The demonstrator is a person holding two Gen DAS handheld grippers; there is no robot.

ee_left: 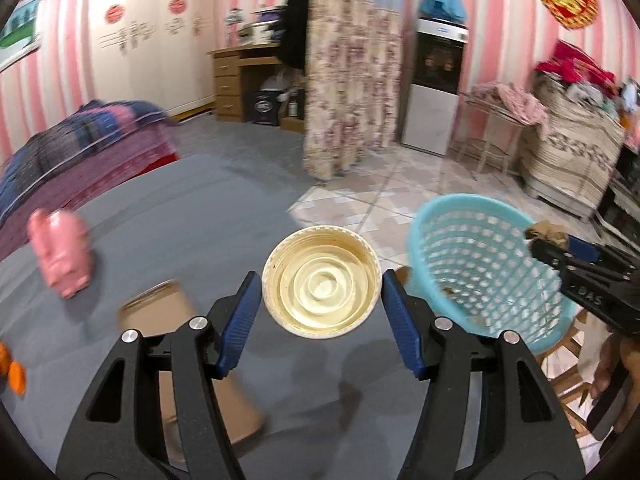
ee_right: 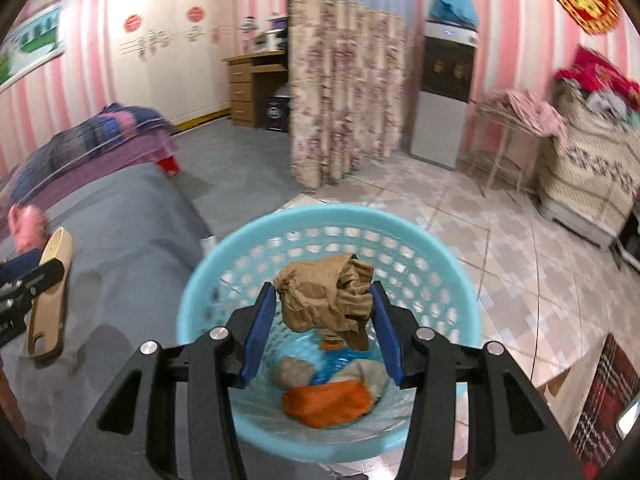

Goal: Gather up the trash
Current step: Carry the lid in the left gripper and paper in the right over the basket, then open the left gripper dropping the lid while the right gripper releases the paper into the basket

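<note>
My left gripper is shut on a round cream plastic lid, its hollow side facing the camera, held above the grey table. In the right wrist view the same lid shows edge-on at the far left. My right gripper is shut on a crumpled ball of brown paper, directly over the mouth of the light blue mesh basket. Inside the basket lie an orange wrapper and other scraps. From the left wrist view the basket stands to the right, with the right gripper at its rim.
A pink piggy bank and a brown cardboard box sit on the grey table. An orange object shows at the left edge. Tiled floor, a floral curtain and a draped chest lie beyond.
</note>
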